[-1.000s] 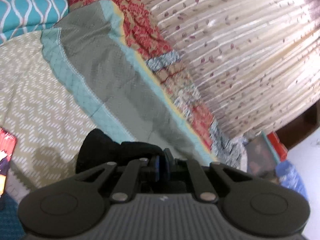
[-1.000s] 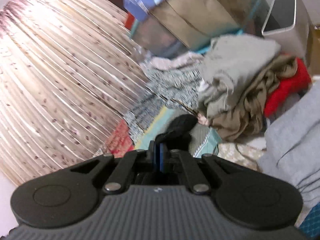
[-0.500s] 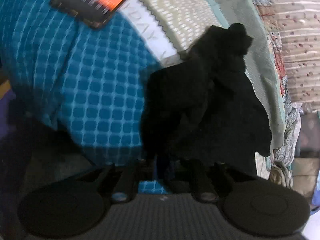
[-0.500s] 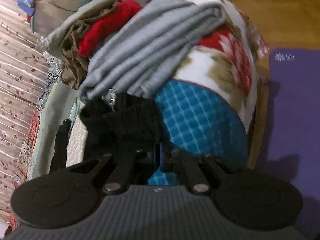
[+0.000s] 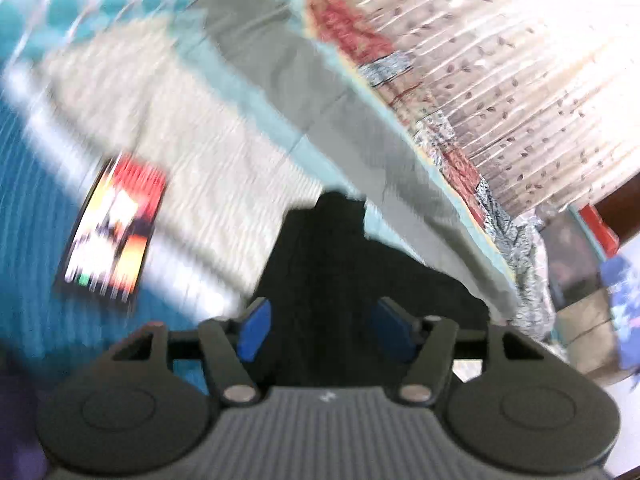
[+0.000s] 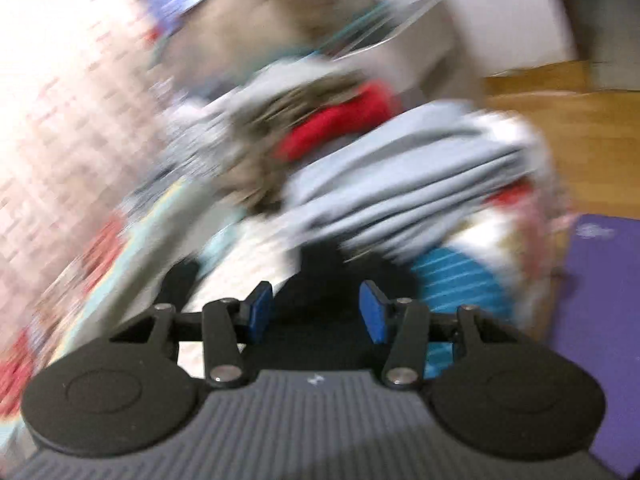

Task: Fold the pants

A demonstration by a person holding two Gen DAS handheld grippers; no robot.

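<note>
Left wrist view shows the soft black pants (image 5: pixel 340 280) lying on the bed, straight ahead between the spread jaws of the left gripper (image 5: pixel 324 330). The right gripper (image 6: pixel 316 312) is spread over them too.

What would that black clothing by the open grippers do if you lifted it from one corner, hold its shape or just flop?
The black pants would probably flop: they lie slumped in soft, uneven folds over the bedspread. They look like thin cloth, so likely light. Both the left gripper and the right gripper stand open, so nothing supports them now.
</note>
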